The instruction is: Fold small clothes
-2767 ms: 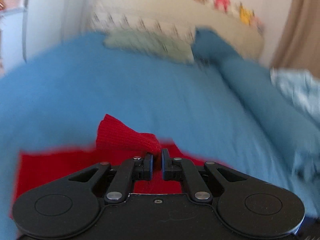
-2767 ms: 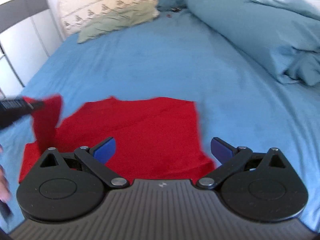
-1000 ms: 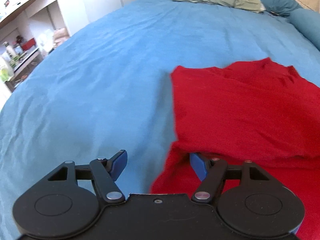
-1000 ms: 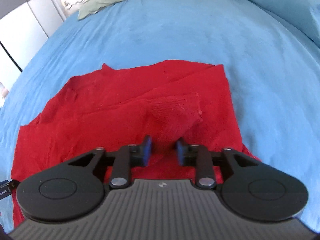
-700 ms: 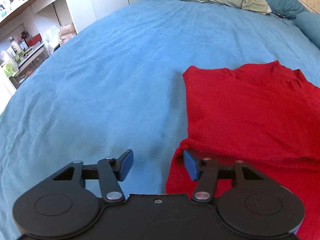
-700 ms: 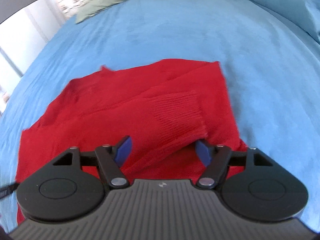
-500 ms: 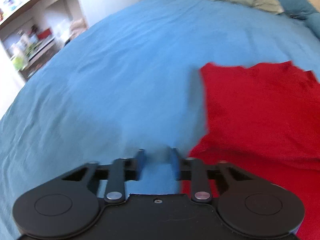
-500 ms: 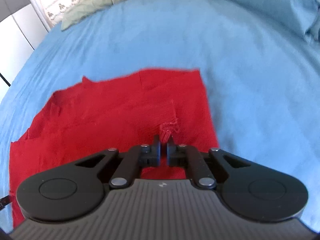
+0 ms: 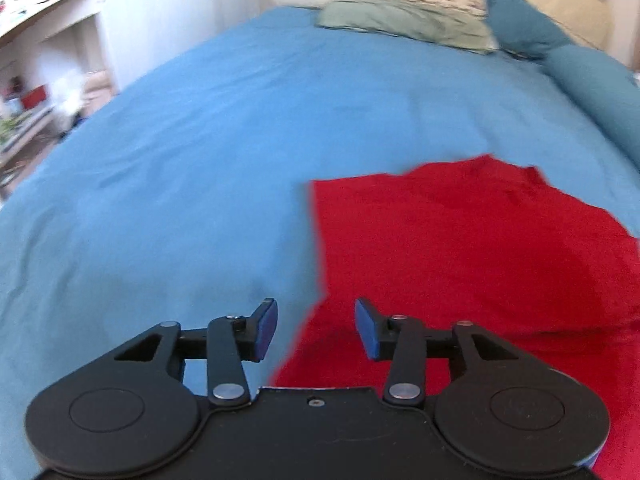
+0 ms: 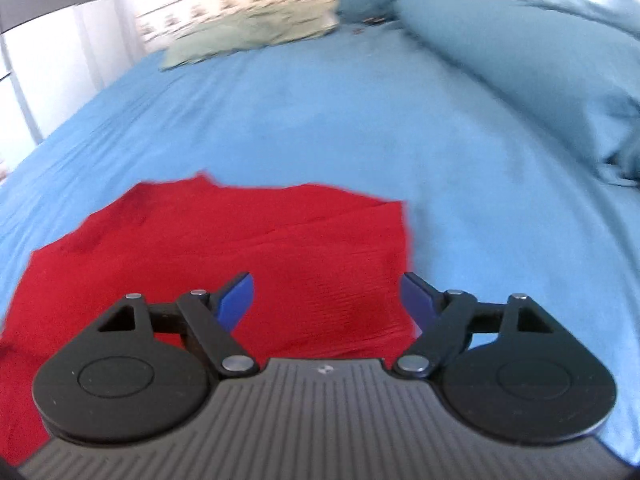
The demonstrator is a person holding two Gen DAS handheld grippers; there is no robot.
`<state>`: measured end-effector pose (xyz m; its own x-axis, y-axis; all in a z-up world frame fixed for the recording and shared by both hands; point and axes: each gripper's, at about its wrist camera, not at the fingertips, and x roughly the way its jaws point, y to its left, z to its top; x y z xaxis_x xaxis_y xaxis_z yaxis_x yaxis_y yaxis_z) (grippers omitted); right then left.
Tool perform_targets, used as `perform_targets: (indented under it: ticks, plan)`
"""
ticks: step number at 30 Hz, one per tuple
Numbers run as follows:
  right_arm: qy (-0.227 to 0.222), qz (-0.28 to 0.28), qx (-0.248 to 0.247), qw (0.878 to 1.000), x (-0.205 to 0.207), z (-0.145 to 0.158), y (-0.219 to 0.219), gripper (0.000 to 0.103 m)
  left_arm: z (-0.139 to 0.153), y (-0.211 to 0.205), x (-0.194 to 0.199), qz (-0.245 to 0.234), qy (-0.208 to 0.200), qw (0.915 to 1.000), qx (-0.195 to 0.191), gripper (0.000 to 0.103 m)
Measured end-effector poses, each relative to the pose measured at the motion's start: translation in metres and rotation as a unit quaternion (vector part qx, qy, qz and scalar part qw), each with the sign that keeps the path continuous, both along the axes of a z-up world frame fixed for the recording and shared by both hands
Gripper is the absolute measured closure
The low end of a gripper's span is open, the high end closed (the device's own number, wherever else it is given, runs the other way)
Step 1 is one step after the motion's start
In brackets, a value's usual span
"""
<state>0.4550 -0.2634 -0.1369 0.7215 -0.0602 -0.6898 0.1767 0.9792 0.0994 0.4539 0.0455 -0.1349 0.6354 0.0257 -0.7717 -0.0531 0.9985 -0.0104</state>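
1. The bed [image 9: 200, 152], covered in a blue sheet, fills most of both views and stretches away ahead of both sets of jaws.
2. A blue duvet [image 10: 520, 52] lies bunched along the bed, ahead and to the right of the right gripper's jaws; in the left wrist view its rolled edge [image 9: 600, 92] shows far ahead on the right.
3. The red garment [image 9: 460, 248] lies flat on the sheet. In the left wrist view it spreads ahead and to the right of the jaws, its left edge running forward from the gap between them. In the right wrist view the red garment [image 10: 240, 248] spreads ahead and to the left of the jaws, its right edge ending just ahead of the right-hand finger, and a diagonal crease crosses its far right part.
4. A pale green pillow [image 9: 404, 24] lies at the head of the bed, far ahead of the jaws, with a darker blue pillow [image 9: 520, 24] beside it on the right.
5. The left gripper [image 9: 316, 328] hovers low over the garment's near left edge, jaws released and apart, nothing between them; sheet shows under the left finger, red cloth under the right.
6. The right gripper [image 10: 328, 300] has its jaws spread wide and released, holding nothing, red cloth showing between them.
7. White shelving [image 9: 48, 80] stands off to the left of the bed, blurred.
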Motion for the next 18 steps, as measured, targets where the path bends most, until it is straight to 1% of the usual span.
perform_targets:
  ticks: [3, 6, 8, 9, 11, 14, 16, 18]
  plan:
    - [0.024, 0.031, 0.002, 0.999, 0.008, -0.014, 0.009, 0.007, -0.006, -0.014, 0.007, -0.019, 0.007, 0.9998, 0.003, 0.053]
    - [0.07, 0.019, 0.019, 0.997, 0.018, -0.037, 0.005, 0.007, -0.008, -0.018, 0.008, -0.018, 0.012, 0.9998, -0.001, 0.052]
    - [0.06, 0.018, 0.025, 0.998, 0.016, -0.04, 0.003, 0.007, -0.007, -0.019, 0.005, -0.019, 0.014, 0.9997, -0.002, 0.052]
    - [0.063, 0.02, 0.026, 0.997, 0.016, -0.038, 0.002, 0.007, -0.006, -0.018, 0.003, -0.021, 0.013, 0.9997, 0.001, 0.052]
    - [0.06, 0.026, 0.025, 0.998, 0.012, -0.029, 0.002, 0.007, 0.001, -0.014, -0.001, -0.023, 0.009, 0.9997, 0.007, 0.052]
    - [0.027, 0.029, 0.035, 0.999, -0.003, -0.006, -0.007, 0.007, 0.015, -0.009, -0.012, -0.025, -0.005, 0.9996, 0.012, 0.05]
    - [0.007, 0.034, 0.032, 0.999, -0.023, 0.014, -0.014, 0.007, 0.029, -0.005, -0.025, -0.027, -0.015, 0.9994, 0.016, 0.045]
    - [-0.008, 0.042, 0.02, 0.999, -0.05, 0.036, -0.018, 0.007, 0.045, 0.001, -0.043, -0.031, -0.025, 0.9989, 0.023, 0.033]
